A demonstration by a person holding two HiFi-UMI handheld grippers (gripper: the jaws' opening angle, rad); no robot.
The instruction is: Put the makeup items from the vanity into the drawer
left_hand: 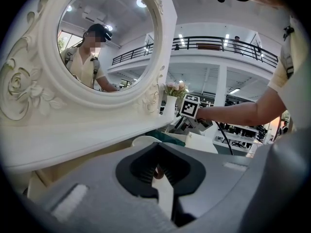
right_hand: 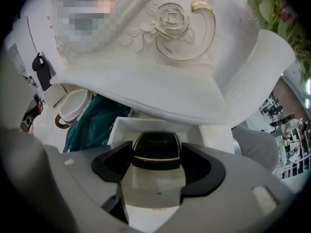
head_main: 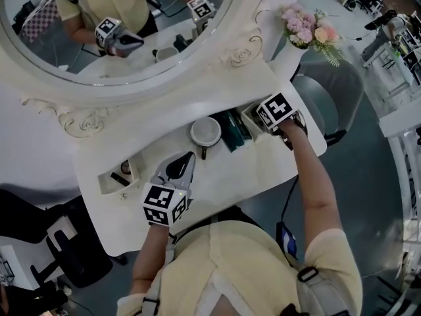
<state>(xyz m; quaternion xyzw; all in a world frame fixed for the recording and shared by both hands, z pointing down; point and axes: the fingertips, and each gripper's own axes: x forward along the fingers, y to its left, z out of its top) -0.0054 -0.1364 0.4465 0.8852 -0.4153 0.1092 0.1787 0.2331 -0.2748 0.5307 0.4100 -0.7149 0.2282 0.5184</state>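
The head view takes in the whole vanity (head_main: pixel 217 176) from above. It shows both grippers, a second open drawer (head_main: pixel 108 176) at lower left with small items inside, and a teal pouch (head_main: pixel 230 129) beside a round white container (head_main: pixel 206 131) at centre. It hides what the right gripper (head_main: pixel 263 119) carries, because the marker cube (head_main: pixel 276 109) is in the way. The right gripper view settles that. A compact (right_hand: pixel 156 148) sits squarely between the jaws, pads pressed on its two sides, just above the open white drawer (right_hand: pixel 146 124) under the vanity's ledge at mid-frame. The compact is black and flat with rounded corners, a thin gold band along its near edge and faint lettering on the lid. The left gripper (head_main: pixel 189 158) hangs over the tabletop left of centre, and its own view shows the jaws closed together.
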